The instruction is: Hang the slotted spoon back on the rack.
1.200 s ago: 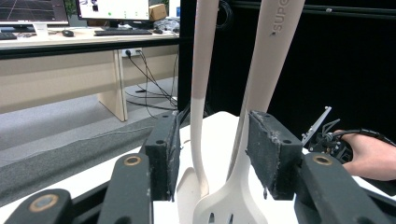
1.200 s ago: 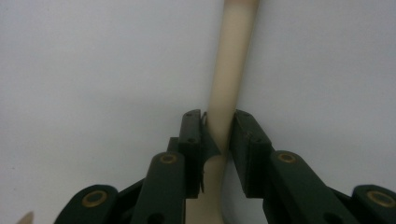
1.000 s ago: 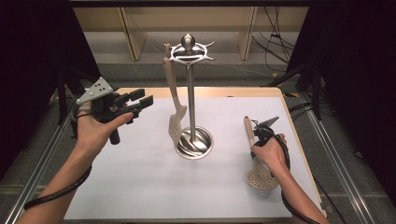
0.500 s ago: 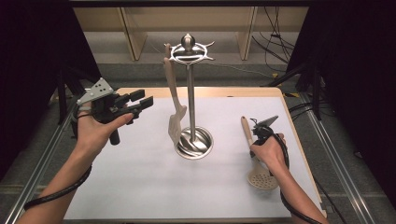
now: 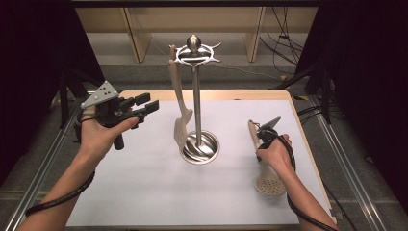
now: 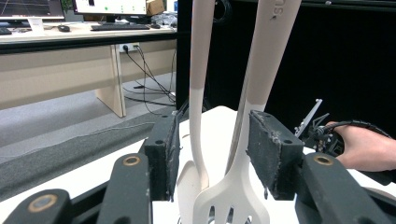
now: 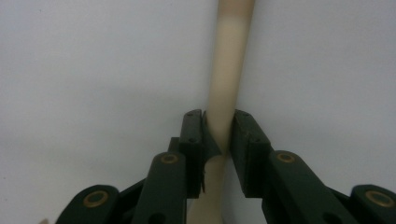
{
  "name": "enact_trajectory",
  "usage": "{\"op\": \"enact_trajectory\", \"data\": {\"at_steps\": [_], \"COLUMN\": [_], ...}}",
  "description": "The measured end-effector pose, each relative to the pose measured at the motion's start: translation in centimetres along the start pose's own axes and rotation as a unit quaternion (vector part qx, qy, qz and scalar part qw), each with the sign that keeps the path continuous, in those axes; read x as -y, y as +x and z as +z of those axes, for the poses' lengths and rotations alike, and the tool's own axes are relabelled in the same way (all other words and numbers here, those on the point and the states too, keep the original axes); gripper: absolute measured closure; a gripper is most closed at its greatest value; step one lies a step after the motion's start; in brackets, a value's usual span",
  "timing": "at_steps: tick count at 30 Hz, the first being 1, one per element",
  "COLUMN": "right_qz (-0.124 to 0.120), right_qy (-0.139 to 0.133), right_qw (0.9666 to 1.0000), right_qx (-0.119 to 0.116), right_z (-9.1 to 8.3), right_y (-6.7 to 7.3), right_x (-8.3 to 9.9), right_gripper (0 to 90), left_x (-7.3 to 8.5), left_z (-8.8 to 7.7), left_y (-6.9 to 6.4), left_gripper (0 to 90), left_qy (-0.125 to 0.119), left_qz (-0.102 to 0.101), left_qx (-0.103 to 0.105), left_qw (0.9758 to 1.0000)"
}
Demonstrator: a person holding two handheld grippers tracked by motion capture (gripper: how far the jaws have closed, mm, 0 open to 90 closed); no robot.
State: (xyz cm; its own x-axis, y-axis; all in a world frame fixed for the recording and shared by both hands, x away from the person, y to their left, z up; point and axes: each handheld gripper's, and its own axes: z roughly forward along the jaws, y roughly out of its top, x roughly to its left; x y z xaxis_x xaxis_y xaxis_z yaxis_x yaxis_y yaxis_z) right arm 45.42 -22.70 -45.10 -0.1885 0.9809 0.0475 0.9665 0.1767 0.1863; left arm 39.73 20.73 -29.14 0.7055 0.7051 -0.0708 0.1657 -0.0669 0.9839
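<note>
**Cream skimmer handle in my right jaws – lift it clean, then hang it**

Cream plastic skimmer [image 5: 266, 166] lies flat on the tabletop [image 5: 144, 192], right of the steel stand [image 5: 196, 96], round perforated head toward me, handle pointing away. My right gripper [image 5: 263, 134] is on that handle; in the right gripper view the jaws have just been closing and both pads now sit against the handle [image 7: 229, 70], so I read it as gripped.

Left gripper [image 5: 144, 107] hovers well left of the stand, jaws wide apart, nothing in them. The left gripper view looks through them at the slotted turner [image 6: 243, 140] hanging from the stand's top ring.

How I'd do the step:
- Confirm the squeeze before lifting; the handle is round and smooth, so it could roll in the pads.
- Grip is on the handle, with the head far from it. Expect the head to droop; lift slowly and let it swing vertical.
- Approach the ring from the free right side, clear of the turner.
- Can't tell from here whether the handle end has a hanging hole; check first.
- Left gripper can steady the stand base if it rocks.

Surface: white sheet over a wooden top, flat, low friction. Room: dark curtains both sides, wooden desk legs and loose cables on grey floor behind, monitors on a desk.
</note>
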Motion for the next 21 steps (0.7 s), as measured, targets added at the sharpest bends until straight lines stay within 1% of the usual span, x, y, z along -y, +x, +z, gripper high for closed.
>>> {"op": "enact_trajectory", "data": {"at_steps": [1,3,5,6,7,8,9,10,11,12,13,14,15,16,17,18,19,20,21], "right_qz": [-0.012,0.009,0.009,0.01,0.019,0.004,0.01,0.014,0.02,0.014,0.01,0.018,0.012,0.002,-0.011,0.02,0.015,0.015,0.002], "right_qy": [0.003,0.005,0.008,0.004,0.002,0.002,-0.007,-0.016,-0.018,-0.022,-0.027,-0.043,-0.05,-0.081,-0.095,-0.09,-0.106,-0.122,-0.139], "right_qw": [0.9999,0.9999,0.9999,0.9999,0.9997,0.9999,0.9998,0.9997,0.9995,0.9995,0.9993,0.9985,0.9983,0.9965,0.9951,0.9948,0.9933,0.9913,0.9891], "right_qx": [-0.003,-0.005,-0.01,-0.013,-0.017,-0.015,-0.012,-0.016,-0.017,-0.018,-0.024,-0.03,-0.028,-0.02,-0.026,-0.042,-0.044,-0.049,-0.047], "right_z": [0.0,0.0,-0.1,0.0,0.0,-0.1,-0.1,0.0,-0.2,-0.3,-0.5,-0.6,-0.9,-1.0,-1.1,-1.7,-1.9,-2.1,-2.2], "right_y": [-0.3,0.0,-0.2,-0.2,0.0,0.0,0.2,0.2,0.3,0.2,0.0,0.1,0.1,0.0,-0.2,0.3,0.3,0.5,0.4], "right_x": [0.0,-0.1,-0.1,0.0,0.1,0.1,0.3,0.4,0.6,0.7,0.9,1.1,1.4,1.5,1.7,2.2,2.5,2.8,3.1], "right_gripper": [76.6,77.1,78.2,78.8,79.0,79.0,79.1,79.1,79.1,79.1,79.1,79.1,79.1,79.1,79.1,79.1,79.0,79.1,79.1], "left_x": [0.0,0.1,0.1,0.1,0.1,0.2,0.3,0.3,0.4,0.5,0.5,0.6,0.7,0.8,0.9,1.0,1.1,1.2,1.3], "left_z": [0.0,0.0,0.0,-0.1,-0.1,-0.1,-0.1,-0.1,-0.2,-0.2,-0.2,-0.2,-0.3,-0.3,-0.3,-0.3,-0.3,-0.2,-0.2], "left_y": [0.0,-0.1,-0.1,0.0,0.0,-0.1,-0.1,-0.1,-0.2,-0.2,-0.3,-0.3,-0.4,-0.4,-0.5,-0.6,-0.7,-0.7,-0.8], "left_gripper": [53.0,53.0,53.1,53.1,53.2,53.1,53.2,53.1,53.1,53.1,53.1,53.1,53.0,53.0,53.0,52.8,52.7,52.6,52.6], "left_qy": [0.001,0.001,0.003,0.004,0.005,0.005,0.005,0.005,0.005,0.006,0.006,0.006,0.008,0.008,0.008,0.009,0.009,0.01,0.011], "left_qz": [0.0,-0.001,0.001,0.002,0.003,0.003,0.002,0.002,0.001,0.0,-0.001,-0.001,-0.001,0.0,-0.002,-0.003,-0.004,-0.003,-0.003], "left_qx": [0.0,0.001,0.002,0.002,0.003,0.003,0.003,0.004,0.005,0.006,0.006,0.007,0.008,0.009,0.01,0.011,0.011,0.013,0.013], "left_qw": [1.0,1.0,1.0,1.0,1.0,1.0,1.0,1.0,1.0,1.0,1.0,1.0,0.9999,0.9999,0.9999,0.9999,0.9999,0.9999,0.9998]}}
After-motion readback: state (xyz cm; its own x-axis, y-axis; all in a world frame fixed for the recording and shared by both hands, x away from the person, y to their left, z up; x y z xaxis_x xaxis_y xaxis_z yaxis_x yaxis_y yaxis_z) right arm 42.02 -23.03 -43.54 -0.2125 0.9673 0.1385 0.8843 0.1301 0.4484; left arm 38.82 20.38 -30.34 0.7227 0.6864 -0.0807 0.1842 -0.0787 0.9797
